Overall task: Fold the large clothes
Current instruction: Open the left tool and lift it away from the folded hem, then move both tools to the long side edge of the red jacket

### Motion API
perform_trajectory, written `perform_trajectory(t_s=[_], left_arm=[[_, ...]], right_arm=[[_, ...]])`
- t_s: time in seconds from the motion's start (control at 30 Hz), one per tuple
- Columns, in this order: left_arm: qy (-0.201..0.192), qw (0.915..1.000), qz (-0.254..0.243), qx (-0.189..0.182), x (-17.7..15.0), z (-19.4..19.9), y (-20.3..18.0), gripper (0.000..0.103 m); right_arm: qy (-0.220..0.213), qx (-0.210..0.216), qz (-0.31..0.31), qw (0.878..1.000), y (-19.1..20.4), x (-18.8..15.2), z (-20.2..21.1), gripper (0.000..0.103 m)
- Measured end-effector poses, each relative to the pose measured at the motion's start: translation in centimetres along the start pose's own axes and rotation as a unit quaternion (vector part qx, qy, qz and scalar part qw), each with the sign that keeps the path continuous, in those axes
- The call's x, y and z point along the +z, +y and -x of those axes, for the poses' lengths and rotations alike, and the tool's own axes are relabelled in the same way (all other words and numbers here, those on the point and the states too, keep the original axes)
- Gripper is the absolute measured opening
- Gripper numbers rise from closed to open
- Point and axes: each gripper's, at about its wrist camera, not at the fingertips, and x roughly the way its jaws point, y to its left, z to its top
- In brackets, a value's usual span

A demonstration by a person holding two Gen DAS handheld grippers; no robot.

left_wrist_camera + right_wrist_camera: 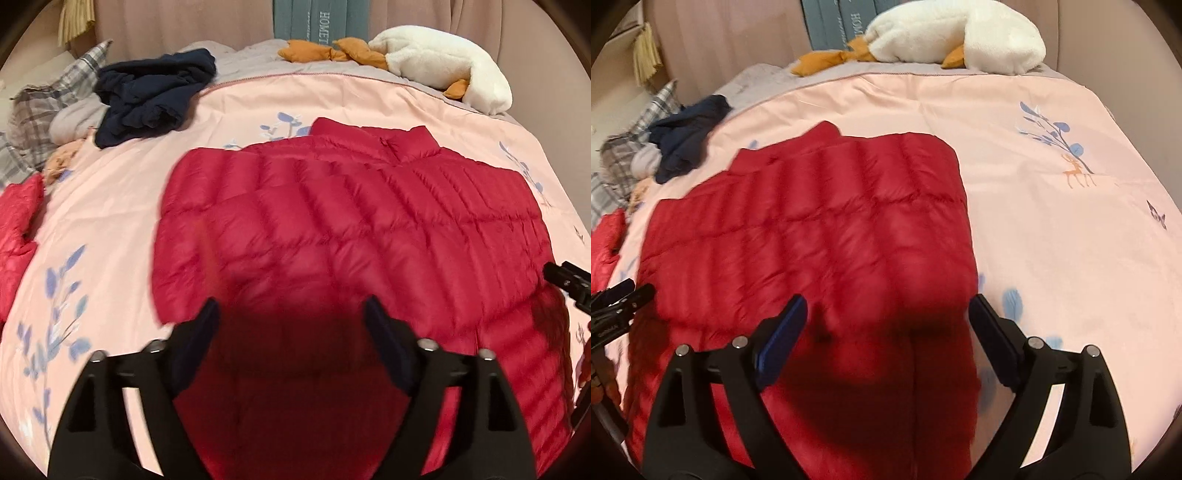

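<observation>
A red quilted down jacket (347,221) lies flat on the pink bed cover (110,229), collar toward the far side, sleeves folded in. It also shows in the right wrist view (812,229). My left gripper (291,314) is open and hovers over the jacket's near left part, its shadow on the fabric. My right gripper (888,306) is open over the jacket's near right edge. Each gripper's tip shows at the edge of the other's view: the right gripper (565,284), the left gripper (624,299). Neither holds anything.
A dark navy garment (155,96) lies bunched at the far left beside a plaid pillow (55,92). Another red garment (18,229) lies at the left edge. A white plush goose (443,62) lies at the head of the bed. Pink cover (1071,240) stretches right of the jacket.
</observation>
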Motion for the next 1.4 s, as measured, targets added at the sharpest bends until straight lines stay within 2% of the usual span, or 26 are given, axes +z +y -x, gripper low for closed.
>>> perform_trajectory(t_s=[0.27, 0.4, 0.63, 0.73, 0.83, 1.1, 1.17, 1.3, 1.4], left_arm=[[-0.003, 0.9998, 0.007, -0.016, -4.6, 4.7, 1.6, 0.091], [0.002, 0.9998, 0.008, -0.018, -6.8, 6.1, 2.2, 0.096], [0.03, 0.9984, 0.034, -0.033, -11.0, 7.4, 3.5, 0.096], [0.048, 0.9957, 0.055, -0.056, -12.5, 7.3, 4.1, 0.096], [0.061, 0.9921, 0.073, -0.082, -14.0, 7.4, 4.6, 0.096], [0.075, 0.9814, 0.091, -0.151, -16.4, 8.3, 5.0, 0.096], [0.083, 0.9767, 0.089, -0.177, -17.1, 8.4, 5.1, 0.096], [0.085, 0.9712, 0.089, -0.204, -17.7, 8.5, 5.3, 0.096], [0.086, 0.9615, 0.109, -0.237, -17.1, 7.8, 5.7, 0.097]], right_arm=[[0.017, 0.036, -0.02, 0.999, -1.3, -5.2, 4.3, 0.092], [0.029, 0.051, -0.037, 0.998, -2.4, -7.9, 5.9, 0.097], [0.056, 0.066, -0.07, 0.994, -4.5, -11.7, 7.4, 0.098], [0.067, 0.07, -0.082, 0.992, -5.3, -12.8, 7.6, 0.098], [0.075, 0.092, -0.084, 0.989, -5.5, -13.9, 8.0, 0.098], [0.101, 0.173, -0.087, 0.976, -5.1, -15.5, 9.1, 0.098], [0.107, 0.191, -0.087, 0.972, -4.7, -15.7, 9.2, 0.099], [0.111, 0.199, -0.085, 0.97, -4.3, -15.6, 8.7, 0.1], [0.112, 0.21, -0.084, 0.967, -3.9, -14.8, 8.0, 0.1]])
